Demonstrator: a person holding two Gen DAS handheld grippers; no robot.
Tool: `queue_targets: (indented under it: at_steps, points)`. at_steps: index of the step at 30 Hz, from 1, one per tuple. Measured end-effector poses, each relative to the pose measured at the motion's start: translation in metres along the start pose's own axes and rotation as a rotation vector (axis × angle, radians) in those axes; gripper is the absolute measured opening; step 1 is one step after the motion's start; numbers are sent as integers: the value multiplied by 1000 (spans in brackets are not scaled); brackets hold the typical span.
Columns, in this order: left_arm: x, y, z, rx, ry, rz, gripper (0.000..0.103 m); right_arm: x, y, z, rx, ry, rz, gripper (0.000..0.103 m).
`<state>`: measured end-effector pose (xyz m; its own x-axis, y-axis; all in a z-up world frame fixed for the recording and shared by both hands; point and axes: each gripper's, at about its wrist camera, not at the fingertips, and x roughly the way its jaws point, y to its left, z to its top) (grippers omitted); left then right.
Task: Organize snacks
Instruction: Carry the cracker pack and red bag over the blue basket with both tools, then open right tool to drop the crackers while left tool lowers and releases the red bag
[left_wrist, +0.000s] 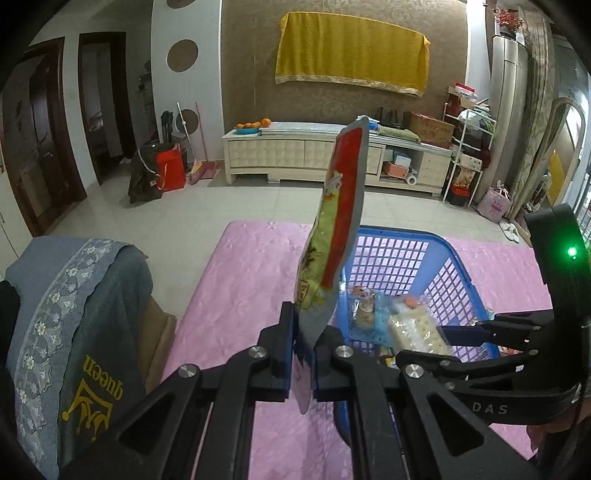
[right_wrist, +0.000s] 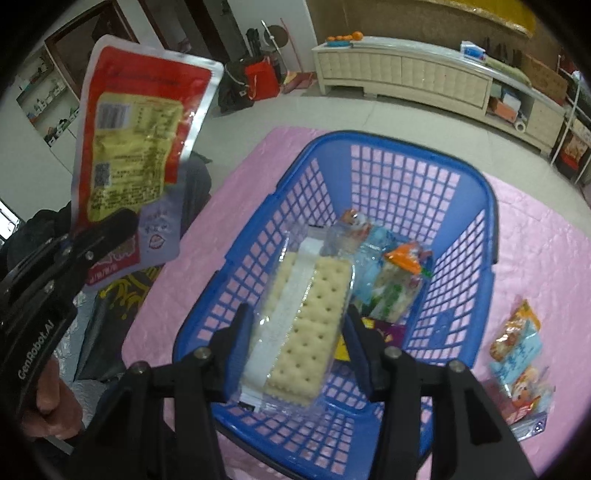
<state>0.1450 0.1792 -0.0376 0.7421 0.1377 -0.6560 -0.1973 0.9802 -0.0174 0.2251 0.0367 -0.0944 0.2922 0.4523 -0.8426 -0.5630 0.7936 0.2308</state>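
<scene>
Now we are hovering both grippers over the blue basket (right_wrist: 476, 236), which is filling the centre of the right wrist view on the pink mat (right_wrist: 535, 236), with small wrapped snacks (right_wrist: 391, 273) already lying inside it. Our worry is the cracker pack (right_wrist: 303, 328), lower centre: its clear wrapper is looking slick, and it could be tipping onto the near rim instead of dropping in flat. The right gripper (right_wrist: 299, 343) is standing fairly wide, its jaws flanking the pack; whether the pads are pressing on it we cannot tell through the glare. The red pouch (left_wrist: 332, 236), flat, foil-edged and standing upright in the centre of the left wrist view, is being pinched by its bottom edge in the fully closed left gripper (left_wrist: 303, 354), so it may be flopping sideways and missing the basket. A few snack packets (right_wrist: 517, 365) are waiting on the mat at lower right.
</scene>
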Motion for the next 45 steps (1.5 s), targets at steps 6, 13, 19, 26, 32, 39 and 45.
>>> queue_targets:
  at_steps: [6, 13, 19, 26, 32, 39, 45]
  points:
    - [-4, -4, -1, 11, 3, 0, 6, -12, -1, -2, -5, -27, -31, 87]
    - [-13, -15, 4, 36, -10, -13, 6, -38, -25, -5, 44, -82, -79, 97]
    - [-17, -33, 8, 66, -16, -29, 6, -54, -48, -9, 87, -127, -128, 102]
    - [-10, -56, 10, 110, -1, -57, 6, -65, -76, -15, 152, -152, -169, 103]
    - [10, -72, 10, 151, 33, -79, 6, -63, -97, -14, 184, -156, -182, 103]
    - [42, -84, 8, 167, 94, -93, 6, -47, -114, -9, 202, -128, -187, 103]
    - [71, -84, 12, 184, 154, -103, 7, -29, -127, 0, 220, -102, -186, 103]
